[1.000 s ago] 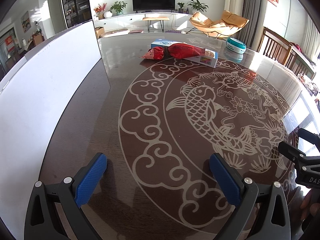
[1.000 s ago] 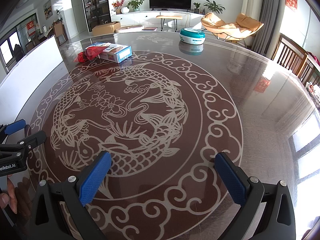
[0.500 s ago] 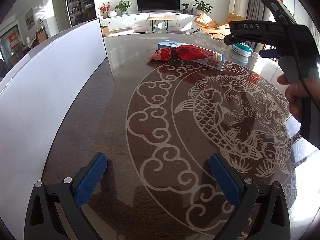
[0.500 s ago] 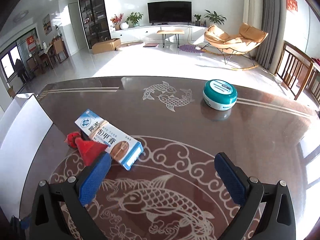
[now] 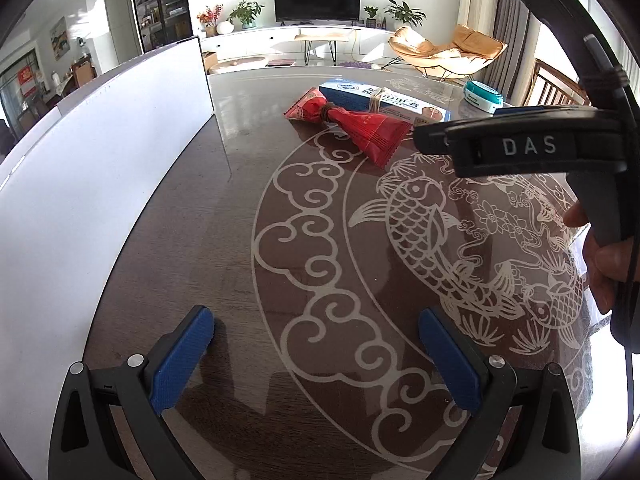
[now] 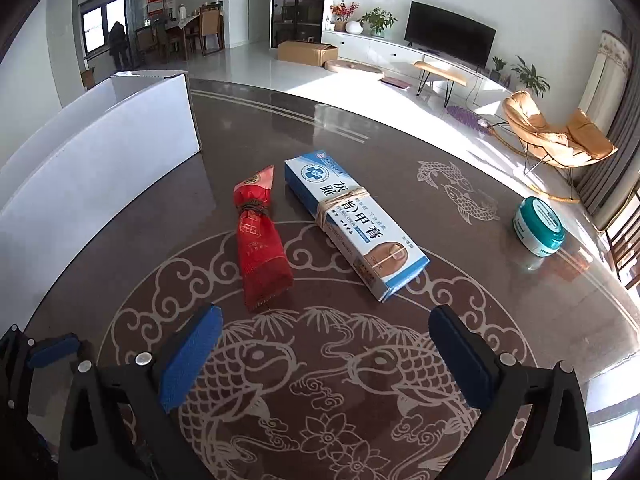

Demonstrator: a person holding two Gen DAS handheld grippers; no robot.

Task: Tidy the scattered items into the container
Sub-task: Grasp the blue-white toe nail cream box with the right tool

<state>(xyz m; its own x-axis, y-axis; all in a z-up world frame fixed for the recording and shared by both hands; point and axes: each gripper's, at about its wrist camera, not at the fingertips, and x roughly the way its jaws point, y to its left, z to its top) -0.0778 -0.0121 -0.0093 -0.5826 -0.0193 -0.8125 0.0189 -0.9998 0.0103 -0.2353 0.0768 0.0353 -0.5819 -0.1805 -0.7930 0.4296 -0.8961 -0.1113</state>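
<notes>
While both our tools gape empty, left tool (image 5: 316,354) and right tool (image 6: 326,354), a crinkled red packet (image 6: 260,240) lies beside the banded ointment carton (image 6: 354,222) on the glossy worktop (image 6: 500,280); the white container's (image 6: 104,160) inside stays hidden.

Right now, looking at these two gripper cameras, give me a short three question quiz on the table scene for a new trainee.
1. True or false: the right gripper is shut on the red packet.
2. Multiple choice: what is bound around the middle of the blue and white box? A) elastic bands B) black tape C) nothing
3. Fill in: the round teal tin sits to the ____ of the box in the right wrist view.

Key: 1 false, it is open and short of the packet; 2 A; 3 right.
</notes>
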